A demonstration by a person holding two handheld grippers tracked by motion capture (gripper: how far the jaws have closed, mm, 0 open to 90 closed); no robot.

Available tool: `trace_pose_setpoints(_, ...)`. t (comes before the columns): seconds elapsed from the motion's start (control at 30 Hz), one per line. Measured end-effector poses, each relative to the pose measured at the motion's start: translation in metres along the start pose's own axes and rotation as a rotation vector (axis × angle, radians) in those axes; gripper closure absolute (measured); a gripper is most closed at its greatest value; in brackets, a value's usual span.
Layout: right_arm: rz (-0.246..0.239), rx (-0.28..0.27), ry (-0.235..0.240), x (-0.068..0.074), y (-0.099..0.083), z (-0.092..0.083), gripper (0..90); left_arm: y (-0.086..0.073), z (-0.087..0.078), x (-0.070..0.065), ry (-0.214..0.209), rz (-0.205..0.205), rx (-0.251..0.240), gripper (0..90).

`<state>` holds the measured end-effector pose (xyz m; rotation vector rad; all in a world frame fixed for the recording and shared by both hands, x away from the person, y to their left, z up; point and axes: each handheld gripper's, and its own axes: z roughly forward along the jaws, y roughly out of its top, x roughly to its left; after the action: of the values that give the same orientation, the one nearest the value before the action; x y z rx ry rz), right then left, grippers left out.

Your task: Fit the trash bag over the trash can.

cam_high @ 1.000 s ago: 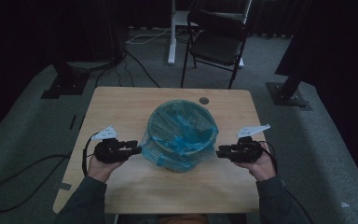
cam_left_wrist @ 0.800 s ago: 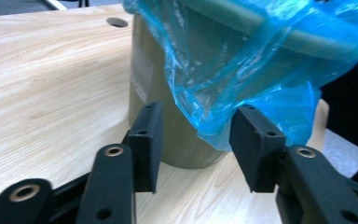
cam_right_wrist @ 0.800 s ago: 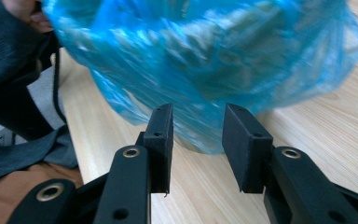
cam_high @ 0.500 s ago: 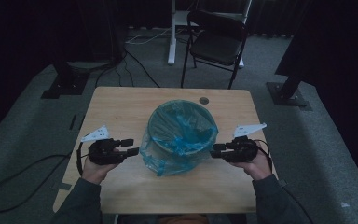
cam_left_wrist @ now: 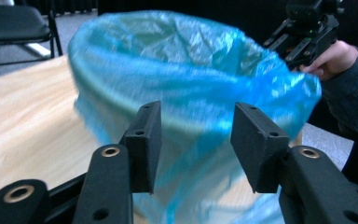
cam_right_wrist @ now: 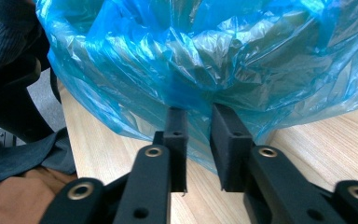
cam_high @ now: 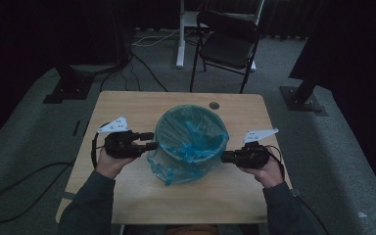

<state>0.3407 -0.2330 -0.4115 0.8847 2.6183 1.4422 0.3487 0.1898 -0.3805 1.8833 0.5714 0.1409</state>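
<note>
High view: my left gripper (cam_high: pixel 149 140) gapes beside the bin's blue bag (cam_high: pixel 191 142), mid-worktop (cam_high: pixel 127 105); right gripper (cam_high: pixel 225 156) fingers were closing, film between. Tugging could tear it.

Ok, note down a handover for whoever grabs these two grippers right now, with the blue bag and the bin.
Left gripper: jaws apart, at the bin's left rim, nothing between the pads; they have just been closing.
Right gripper: jaws narrowed at a fold of the blue bag; they have just been closing, a firm pinch is unclear.
Bin: mid-table, lined, bag draped over the rim.
Left: probably grip both sides and work the bag.
</note>
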Motion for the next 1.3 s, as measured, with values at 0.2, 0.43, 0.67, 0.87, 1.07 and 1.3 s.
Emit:
trace_pose_setpoints(0.2, 0.000, -0.002, -0.001, 0.000, 0.000, 0.000, 81.3, 0.022, 0.015, -0.001, -0.014, 0.052, 0.033, 55.5)
trace_pose_setpoints(0.43, -0.004, -0.002, 0.000, 0.001, 0.001, -0.001, 83.6, 0.048, 0.040, -0.001, -0.051, 0.103, 0.094, 58.3)
trace_pose_setpoints(0.67, -0.004, -0.006, 0.001, 0.001, 0.000, -0.002, 84.5, 0.072, 0.066, -0.003, -0.069, 0.153, 0.146, 59.2)
trace_pose_setpoints(0.87, -0.002, -0.006, 0.002, 0.001, 0.001, -0.002, 85.0, 0.087, 0.088, -0.004, -0.077, 0.194, 0.201, 59.2)
trace_pose_setpoints(1.07, -0.001, -0.004, 0.005, 0.000, 0.000, -0.002, 85.1, 0.097, 0.105, -0.004, -0.082, 0.215, 0.228, 59.2)
trace_pose_setpoints(1.3, -0.001, -0.008, 0.004, 0.000, -0.001, -0.003, 85.1, 0.104, 0.123, -0.003, -0.084, 0.238, 0.284, 59.2)
